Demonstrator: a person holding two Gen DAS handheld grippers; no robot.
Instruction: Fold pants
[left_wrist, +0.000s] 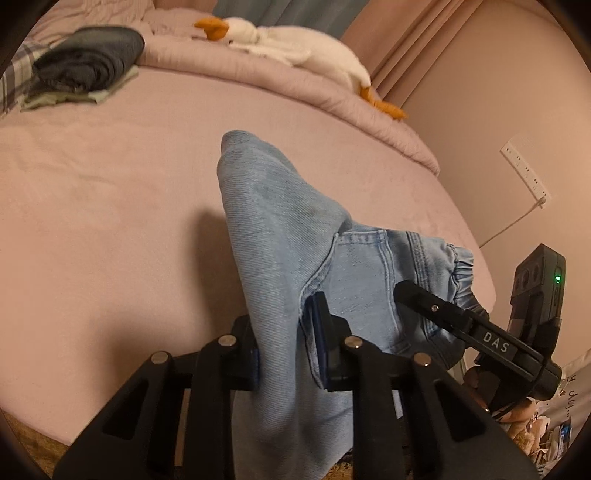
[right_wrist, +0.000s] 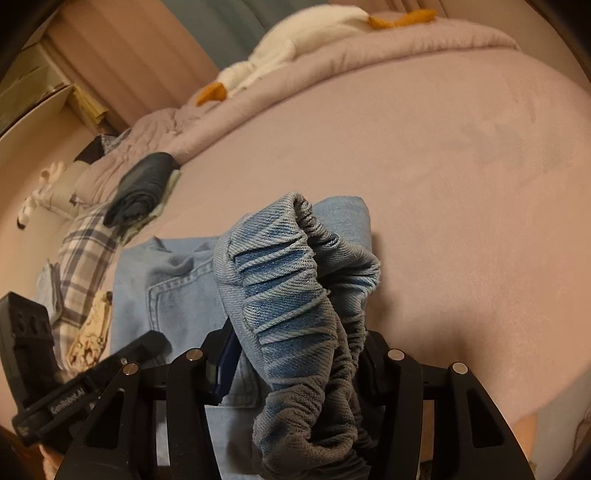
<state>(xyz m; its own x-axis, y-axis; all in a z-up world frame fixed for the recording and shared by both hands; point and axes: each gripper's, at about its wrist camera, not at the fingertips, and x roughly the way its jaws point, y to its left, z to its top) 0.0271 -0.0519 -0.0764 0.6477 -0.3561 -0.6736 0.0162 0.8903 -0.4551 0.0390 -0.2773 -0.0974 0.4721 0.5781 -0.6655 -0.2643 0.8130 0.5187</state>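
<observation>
Light blue denim pants (left_wrist: 280, 221) lie partly on the pink bed (left_wrist: 110, 192), near its front edge. My left gripper (left_wrist: 284, 354) is shut on a fold of the leg fabric, which rises in a peak and drapes down between the fingers. In the right wrist view my right gripper (right_wrist: 295, 362) is shut on the bunched elastic waistband (right_wrist: 288, 280), lifted above the rest of the pants (right_wrist: 166, 280). The right gripper's finger (left_wrist: 410, 291) shows over the back pocket in the left wrist view. The left gripper's body (right_wrist: 92, 391) sits at the lower left of the right wrist view.
A stack of dark folded clothes (left_wrist: 88, 62) sits at the bed's far left. A white goose plush (left_wrist: 288, 40) lies on the rolled pink quilt (left_wrist: 332, 96) at the back. A plaid cloth (right_wrist: 85, 251) lies left of the pants. A power strip (left_wrist: 524, 170) hangs on the wall.
</observation>
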